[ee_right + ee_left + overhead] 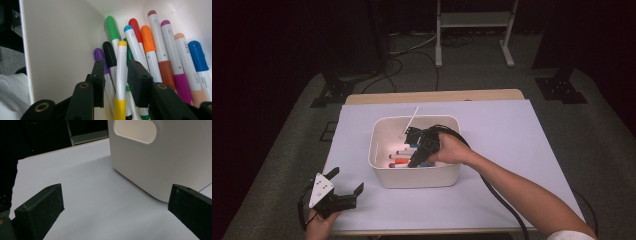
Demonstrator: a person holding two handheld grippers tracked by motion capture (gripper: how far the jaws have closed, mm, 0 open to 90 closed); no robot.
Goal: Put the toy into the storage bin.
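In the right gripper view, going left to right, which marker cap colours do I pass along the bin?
Purple cap → black cap → yellow cap → orange cap → magenta cap → peach cap → blue cap.

We see a dim room in the high view, its far end almost black, while light from above falls on the pale tabletop (512,150). The white bin (382,172) glares slightly inside. Both gripper views look soft, the nearest jaws blurred.

Yellow-capped white marker (121,72) lies atop other markers (160,50) in white bin (414,177).
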